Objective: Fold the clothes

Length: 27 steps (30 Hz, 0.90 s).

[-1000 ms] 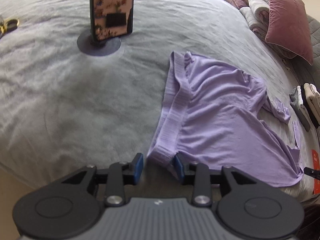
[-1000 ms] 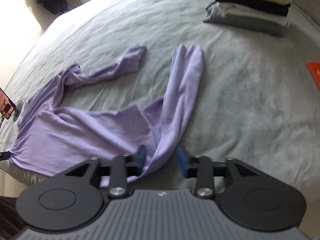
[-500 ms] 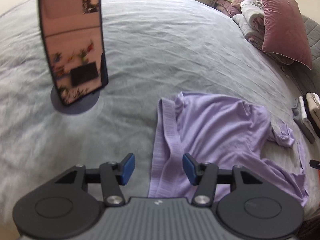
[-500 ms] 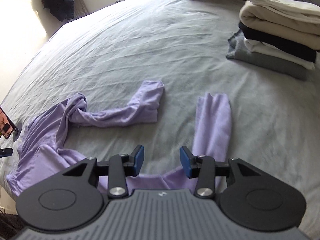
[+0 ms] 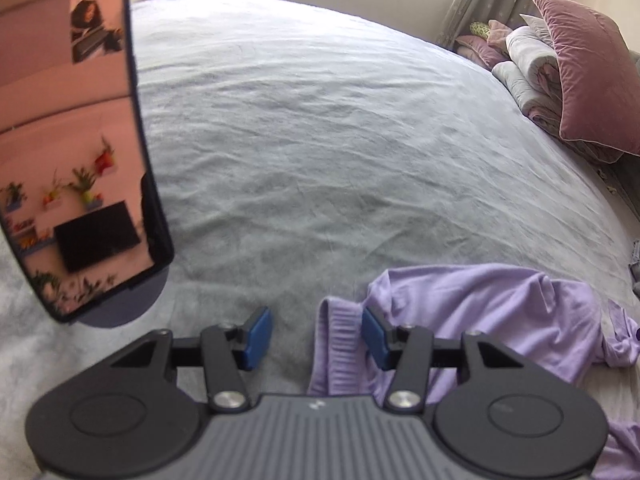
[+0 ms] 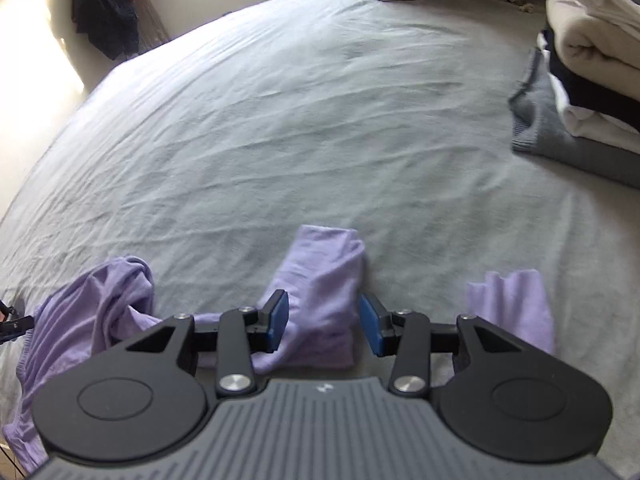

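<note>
One purple top (image 5: pixel 500 312) lies crumpled on the near part of one grey bed (image 5: pixel 320 140), and two of its sleeves (image 6: pixel 320 292) show in the right wrist view. One phone (image 5: pixel 80 152) stands on one round base at the near left. One pink pillow (image 5: pixel 588 80) leans at the far right beside a heap of bedding too bunched to count. One stack of folded clothes (image 6: pixel 588 80) sits at the right, with about five layers. One dark garment (image 6: pixel 108 4) hangs at the far left. Two grippers show, one left (image 5: pixel 316 338) and one right (image 6: pixel 324 324).

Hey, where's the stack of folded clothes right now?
The stack of folded clothes shows only in the right wrist view, at the far right edge on the grey bed, beyond and right of the purple top's sleeve.
</note>
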Tool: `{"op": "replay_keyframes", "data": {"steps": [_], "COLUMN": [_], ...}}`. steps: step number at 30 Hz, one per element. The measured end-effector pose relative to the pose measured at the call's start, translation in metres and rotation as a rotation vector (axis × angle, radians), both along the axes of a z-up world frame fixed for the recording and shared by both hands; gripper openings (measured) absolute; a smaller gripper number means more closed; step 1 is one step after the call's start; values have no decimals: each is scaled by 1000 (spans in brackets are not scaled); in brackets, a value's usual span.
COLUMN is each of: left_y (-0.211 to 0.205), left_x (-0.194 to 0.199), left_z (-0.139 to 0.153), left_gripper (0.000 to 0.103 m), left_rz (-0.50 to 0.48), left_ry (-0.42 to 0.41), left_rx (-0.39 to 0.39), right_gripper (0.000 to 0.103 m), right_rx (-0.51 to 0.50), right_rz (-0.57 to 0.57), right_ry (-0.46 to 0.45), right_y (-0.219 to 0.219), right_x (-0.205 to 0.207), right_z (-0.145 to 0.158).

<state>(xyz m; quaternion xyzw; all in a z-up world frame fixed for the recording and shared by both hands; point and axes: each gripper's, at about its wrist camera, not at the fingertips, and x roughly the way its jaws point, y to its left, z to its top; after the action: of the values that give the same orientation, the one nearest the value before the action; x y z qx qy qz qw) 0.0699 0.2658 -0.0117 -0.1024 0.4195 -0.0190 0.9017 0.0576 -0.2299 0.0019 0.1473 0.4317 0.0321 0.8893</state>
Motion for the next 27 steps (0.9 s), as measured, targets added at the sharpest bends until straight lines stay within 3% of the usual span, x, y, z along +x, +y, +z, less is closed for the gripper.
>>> {"op": "replay_keyframes", "data": {"steps": [9, 12, 14, 15, 22, 27], "left_y": [-9, -13, -17, -19, -24, -19], "left_x": [10, 11, 9, 9, 2, -1], "left_z": [-4, -5, -4, -3, 3, 4], "left_gripper": [29, 11, 0, 0, 0, 0], "left_rz": [2, 1, 8, 12, 31, 61], "left_ry": [-52, -64, -81, -88, -119, -114], "left_rx": [18, 42, 88, 115, 203, 212], "right_gripper": [44, 44, 32, 5, 4, 4], "right_rx": [-8, -54, -106, -131, -148, -121], "right_rz": [365, 428, 438, 441, 460, 619], "right_ry": [-76, -76, -77, -81, -174, -177], "right_y": [72, 94, 103, 105, 92, 93], "right_x": [10, 13, 12, 12, -9, -32], "right_z": [3, -6, -12, -14, 8, 17]}}
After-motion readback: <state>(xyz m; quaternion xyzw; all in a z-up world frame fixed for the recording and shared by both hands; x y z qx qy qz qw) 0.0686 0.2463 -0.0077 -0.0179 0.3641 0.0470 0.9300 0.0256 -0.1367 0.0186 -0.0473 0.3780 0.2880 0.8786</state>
